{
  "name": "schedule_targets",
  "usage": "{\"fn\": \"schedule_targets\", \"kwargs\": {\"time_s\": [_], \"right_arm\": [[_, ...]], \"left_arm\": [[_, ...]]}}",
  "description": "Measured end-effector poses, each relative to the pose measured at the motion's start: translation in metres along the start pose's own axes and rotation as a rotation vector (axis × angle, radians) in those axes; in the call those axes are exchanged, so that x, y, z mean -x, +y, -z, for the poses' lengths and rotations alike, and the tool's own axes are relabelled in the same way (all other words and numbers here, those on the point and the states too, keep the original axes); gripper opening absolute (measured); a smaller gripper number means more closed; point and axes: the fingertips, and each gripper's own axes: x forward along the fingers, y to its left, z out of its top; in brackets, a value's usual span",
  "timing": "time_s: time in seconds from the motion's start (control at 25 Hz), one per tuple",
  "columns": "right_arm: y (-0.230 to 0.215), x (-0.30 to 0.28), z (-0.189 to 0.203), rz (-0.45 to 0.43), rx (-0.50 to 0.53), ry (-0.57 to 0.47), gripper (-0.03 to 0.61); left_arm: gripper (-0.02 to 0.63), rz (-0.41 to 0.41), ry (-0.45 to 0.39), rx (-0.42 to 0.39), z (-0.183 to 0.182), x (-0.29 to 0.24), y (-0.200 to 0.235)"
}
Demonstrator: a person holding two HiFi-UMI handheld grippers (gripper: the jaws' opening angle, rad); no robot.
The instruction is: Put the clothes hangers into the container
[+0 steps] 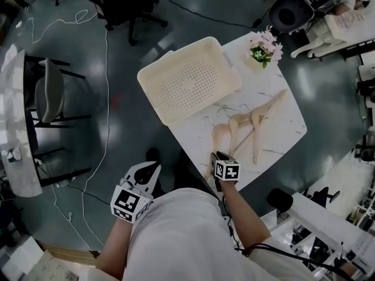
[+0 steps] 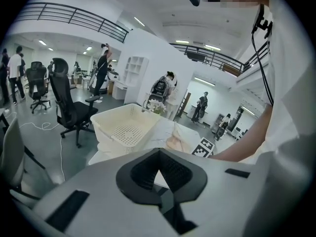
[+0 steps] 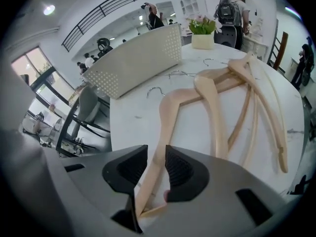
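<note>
Three wooden hangers lie fanned together on the white marble table (image 1: 287, 134), the nearest one (image 1: 221, 134) (image 3: 170, 107) reaching toward the front edge. My right gripper (image 1: 218, 157) (image 3: 154, 157) points steeply down over that edge. Its jaws stand open astride this hanger's lower arm, with a gap at the left pad. The other two hangers (image 1: 258, 127) (image 3: 256, 83) lie to the right. The cream perforated basket (image 1: 187, 82) (image 3: 138, 58) (image 2: 126, 130) sits empty at the table's far left corner. My left gripper (image 1: 153, 168) (image 2: 158, 159) hangs off the table by my body, shut on nothing.
A pot of pink flowers (image 1: 263, 48) (image 3: 202, 33) stands at the table's far corner beside the basket. A black office chair (image 1: 126, 4) and a grey chair (image 1: 50, 92) by a desk stand on the floor to the left, with cables across it. People stand in the background.
</note>
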Motion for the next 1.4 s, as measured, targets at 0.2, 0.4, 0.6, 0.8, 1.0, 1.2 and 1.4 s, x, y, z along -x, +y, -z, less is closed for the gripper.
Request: {"fn": "schedule_targets", "kwargs": {"time_s": [0.2, 0.4, 0.6, 0.8, 1.0, 1.2, 1.4], "right_arm": [[-0.008, -0.01, 0.002, 0.104, 0.027, 0.036, 0.135], [-0.006, -0.017, 0.006, 0.262, 0.073, 0.047, 0.137], [-0.005, -0.016, 0.003, 0.337, -0.001, 0.023, 0.106], [-0.008, -0.009, 0.005, 0.28, -0.105, 0.026, 0.087], [-0.006, 0.016, 0.008, 0.19, -0.12, 0.009, 0.086], [0.012, 0.05, 0.009, 0.097, -0.136, 0.006, 0.084], [0.045, 0.076, 0.011, -0.029, -0.154, 0.029, 0.083]], "left_arm": [[0.008, -0.028, 0.003, 0.025, 0.002, 0.005, 0.003], [0.008, -0.05, -0.001, 0.035, 0.004, 0.012, 0.009], [0.008, -0.045, -0.009, 0.038, 0.007, 0.016, 0.012], [0.008, -0.023, -0.008, 0.027, 0.012, 0.022, 0.011], [0.008, -0.009, -0.02, 0.015, 0.016, 0.037, 0.015], [0.008, 0.01, -0.026, 0.008, 0.022, 0.045, 0.019], [0.008, 0.048, -0.03, -0.01, 0.024, 0.047, 0.013]]}}
